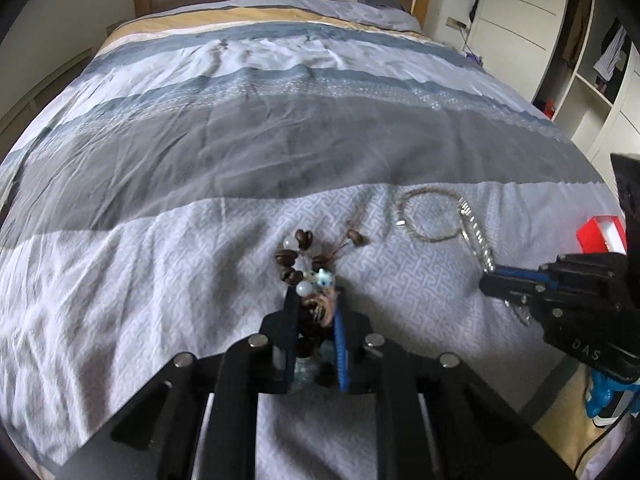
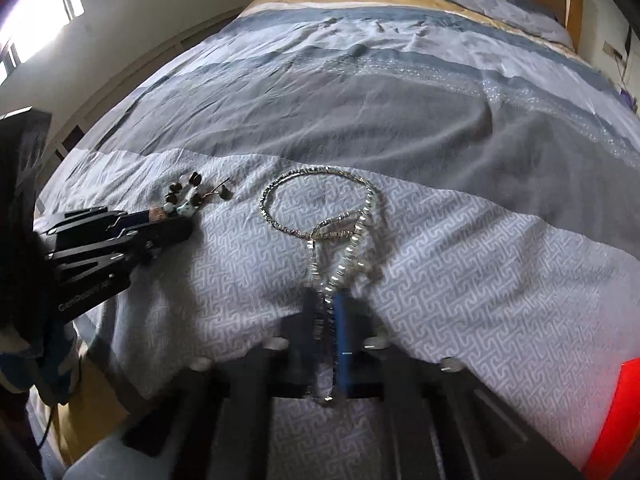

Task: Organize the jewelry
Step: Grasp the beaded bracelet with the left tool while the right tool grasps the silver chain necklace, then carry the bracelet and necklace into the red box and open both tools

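Pinching the near end of a beaded bracelet (image 1: 304, 268) of brown and white beads, the left gripper (image 1: 316, 308) has its fingers closed on it low over the bed (image 1: 280, 140). Just to its right, the right gripper (image 2: 326, 320) has its fingers clamped on the silver necklace (image 2: 320, 208), whose loop lies on the patterned duvet. A red box (image 1: 600, 234) sits at the bed's right edge.

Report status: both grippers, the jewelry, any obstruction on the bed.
Left gripper shut on beaded bracelet. Right gripper shut on silver necklace. Both pieces lie on bedspread. Nothing in the way.
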`<state>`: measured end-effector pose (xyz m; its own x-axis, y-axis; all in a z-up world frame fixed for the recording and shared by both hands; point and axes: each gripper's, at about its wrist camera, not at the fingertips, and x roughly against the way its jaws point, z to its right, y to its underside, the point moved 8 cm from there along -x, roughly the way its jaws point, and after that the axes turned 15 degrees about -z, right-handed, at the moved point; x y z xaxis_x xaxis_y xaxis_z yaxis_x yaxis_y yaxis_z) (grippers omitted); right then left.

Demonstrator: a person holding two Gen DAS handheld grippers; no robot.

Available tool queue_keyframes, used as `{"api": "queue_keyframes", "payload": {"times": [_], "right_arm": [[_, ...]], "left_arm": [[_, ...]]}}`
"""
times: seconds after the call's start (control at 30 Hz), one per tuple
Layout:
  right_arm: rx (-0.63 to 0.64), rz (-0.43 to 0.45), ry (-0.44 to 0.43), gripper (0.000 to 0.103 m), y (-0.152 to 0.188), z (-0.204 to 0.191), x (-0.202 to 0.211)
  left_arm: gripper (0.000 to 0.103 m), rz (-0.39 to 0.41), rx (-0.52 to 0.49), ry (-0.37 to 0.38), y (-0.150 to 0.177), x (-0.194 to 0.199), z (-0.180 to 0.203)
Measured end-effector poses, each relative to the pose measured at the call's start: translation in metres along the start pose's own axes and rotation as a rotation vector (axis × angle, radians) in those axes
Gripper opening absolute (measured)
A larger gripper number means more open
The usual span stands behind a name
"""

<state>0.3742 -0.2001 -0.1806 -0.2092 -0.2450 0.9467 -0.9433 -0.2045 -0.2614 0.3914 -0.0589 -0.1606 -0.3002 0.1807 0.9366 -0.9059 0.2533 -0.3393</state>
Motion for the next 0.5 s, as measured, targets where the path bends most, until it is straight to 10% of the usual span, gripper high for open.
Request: {"api": "queue_keyframes", "payload": {"times": [0.5], "right_arm": [[-0.09,0.139,-0.167,0.004,0.099,-0.025,0.13]], "left_arm": [[0.012,0.067,0.015,-0.008,0.074,0.108,0.035]]}}
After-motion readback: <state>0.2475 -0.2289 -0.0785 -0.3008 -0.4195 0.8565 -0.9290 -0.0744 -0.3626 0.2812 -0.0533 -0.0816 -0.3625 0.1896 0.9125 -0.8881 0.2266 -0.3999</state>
